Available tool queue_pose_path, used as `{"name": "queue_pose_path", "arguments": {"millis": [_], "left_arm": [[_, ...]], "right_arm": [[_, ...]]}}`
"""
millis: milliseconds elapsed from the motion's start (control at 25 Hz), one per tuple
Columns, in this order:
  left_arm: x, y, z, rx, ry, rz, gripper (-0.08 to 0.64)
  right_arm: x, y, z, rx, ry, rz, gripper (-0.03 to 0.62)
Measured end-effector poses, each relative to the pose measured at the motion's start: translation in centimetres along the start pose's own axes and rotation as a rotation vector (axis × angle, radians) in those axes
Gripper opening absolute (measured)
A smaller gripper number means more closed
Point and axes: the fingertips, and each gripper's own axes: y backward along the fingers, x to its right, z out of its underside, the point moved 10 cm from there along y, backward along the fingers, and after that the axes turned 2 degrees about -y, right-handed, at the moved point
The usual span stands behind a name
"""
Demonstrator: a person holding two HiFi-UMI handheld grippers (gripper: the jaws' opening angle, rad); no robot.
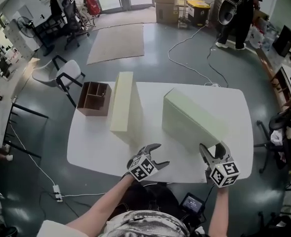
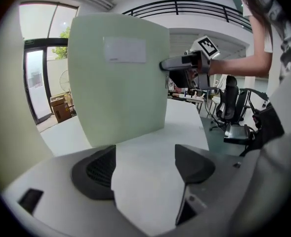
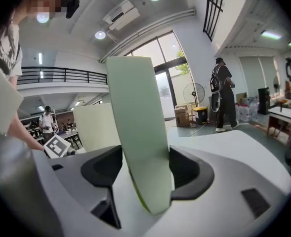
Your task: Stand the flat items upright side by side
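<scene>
Two flat slabs stand on edge on the white table (image 1: 88, 147). The cream slab (image 1: 123, 102) is at the left and the pale green slab (image 1: 189, 117) at the right, with a gap between them. My right gripper (image 1: 213, 148) straddles the green slab's near end. In the right gripper view both pads rest against the green slab (image 3: 138, 122), so the right gripper (image 3: 145, 169) is shut on it. My left gripper (image 1: 161, 154) hovers open near the table's front edge. In its own view the left gripper (image 2: 145, 164) holds nothing and faces the green slab (image 2: 118, 78).
A brown open box (image 1: 93, 98) with dividers sits at the table's far left corner. A white chair (image 1: 61, 75) stands beyond it, and an office chair (image 1: 278, 132) is at the right. A person (image 1: 236, 14) stands far back on the grey floor.
</scene>
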Motion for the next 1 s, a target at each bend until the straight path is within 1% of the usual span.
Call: {"name": "queue_pose_path", "arguments": {"millis": [120, 360, 720, 880, 1000], "left_arm": [[0.3, 2.1, 1.1, 0.019, 0.042, -0.024, 0.380], [0.4, 6.7, 3.2, 0.039, 0.063, -0.059, 0.380], [-0.5, 13.0, 7.9, 0.052, 0.132, -0.110, 0.380], [-1.5, 15.3, 9.6, 0.051, 0.165, -0.140, 0.380], [-2.4, 16.8, 10.2, 0.059, 0.169, -0.158, 0.380]], "right_arm": [[-2.8, -1.8, 0.0, 0.008, -0.005, 0.046, 0.298], [-8.0, -5.2, 0.0, 0.011, -0.032, 0.167, 0.298], [-14.0, -8.7, -0.1, -0.006, -0.077, 0.343, 0.296], [-16.6, -10.4, -0.2, -0.029, -0.082, 0.391, 0.296], [-18.1, -11.3, -0.1, -0.040, -0.080, 0.398, 0.293]]}}
